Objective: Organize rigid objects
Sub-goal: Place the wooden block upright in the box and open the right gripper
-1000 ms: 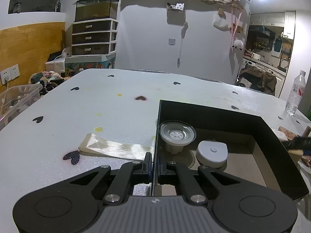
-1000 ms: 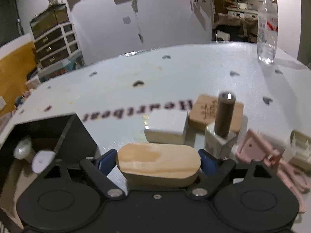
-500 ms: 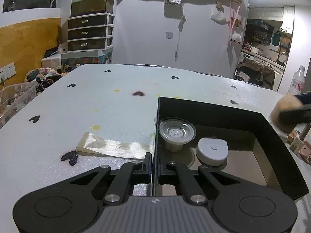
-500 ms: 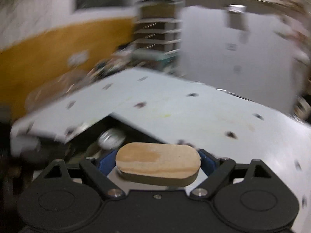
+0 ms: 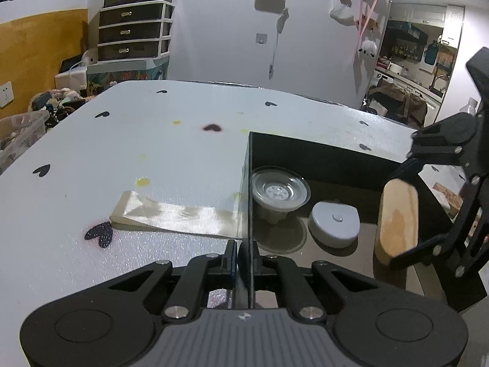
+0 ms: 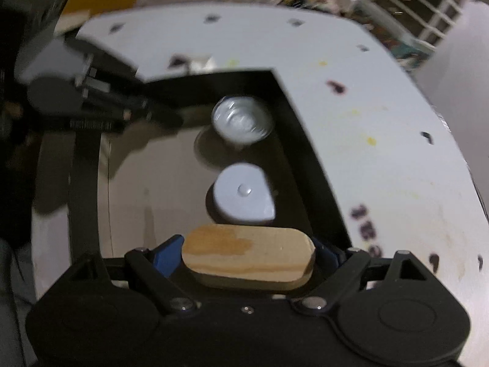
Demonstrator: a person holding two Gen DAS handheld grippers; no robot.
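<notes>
My right gripper (image 6: pixel 249 258) is shut on an oval wooden block (image 6: pixel 249 260) and holds it above the open black box (image 6: pixel 301 140); the block (image 5: pixel 397 214) also shows in the left wrist view over the box's right side. My left gripper (image 5: pixel 244 257) is shut on the box's near left wall (image 5: pixel 250 198). Inside the box lie a clear suction cup (image 5: pixel 279 191) and a white rounded case (image 5: pixel 334 224), also seen in the right wrist view as the cup (image 6: pixel 241 120) and the case (image 6: pixel 243 194).
A strip of shiny tape (image 5: pixel 177 215) lies on the white table (image 5: pixel 122 153) left of the box. A wooden coaster (image 5: pixel 446 194) lies beyond the box's right wall. A clear bin (image 5: pixel 18 134) stands off the table's left edge.
My right gripper has carried the wooden block from the pile on the right to above the box, now pointing down into it. My left gripper has kept hold of the box wall.
</notes>
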